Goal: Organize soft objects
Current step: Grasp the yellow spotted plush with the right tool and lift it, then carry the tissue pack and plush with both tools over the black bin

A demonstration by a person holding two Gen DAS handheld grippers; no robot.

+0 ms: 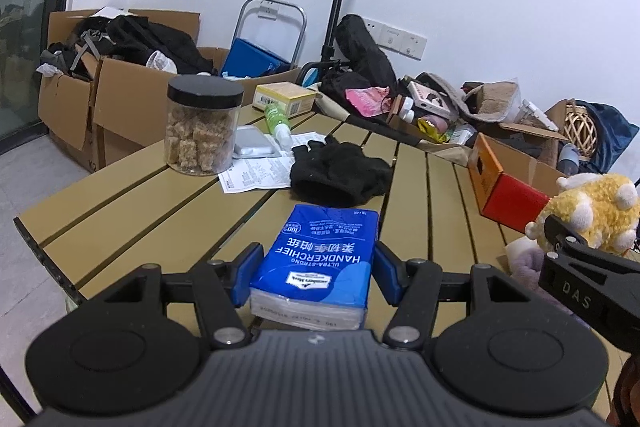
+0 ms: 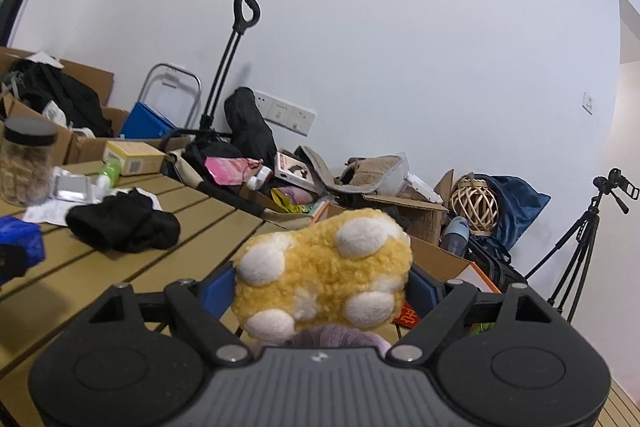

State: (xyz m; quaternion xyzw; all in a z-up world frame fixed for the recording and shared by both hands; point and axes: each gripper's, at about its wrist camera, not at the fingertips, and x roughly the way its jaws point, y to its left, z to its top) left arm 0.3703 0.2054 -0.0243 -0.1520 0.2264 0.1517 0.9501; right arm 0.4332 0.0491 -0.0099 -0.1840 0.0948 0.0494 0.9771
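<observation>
While both grippers are loaded, treat this as a two-item carry. Left gripper [image 1: 316, 269] has its blue pads against the two long sides of the blue handkerchief tissue pack [image 1: 320, 259]; the near end looks lifted off the slatted table [image 1: 132, 211], far end I can't tell. Right gripper [image 2: 322, 287] is clamped on the yellow plush toy [image 2: 324, 275] with white spots, held up off the table on the right side, something pale purple and soft just under it that I can't identify. Black gloves [image 1: 340, 173] lie just beyond the pack, untouched, near the printed paper sheet [image 1: 256, 171] and the jar [image 1: 204, 123]. My read: pick is done, placement is next, and no obvious bin for soft things shows, so a spot has to be chosen. To do it well: keep squeeze on the pack light, since film wrap over tissue buckles and can slide out; hold it level so it doesn't pivot between the pads. Plush compresses, so grip deep on the body, not on a spot or fur. Keep the two grippers apart; they're close in the left view. Set down flat, open fully, then back straight out.
</observation>
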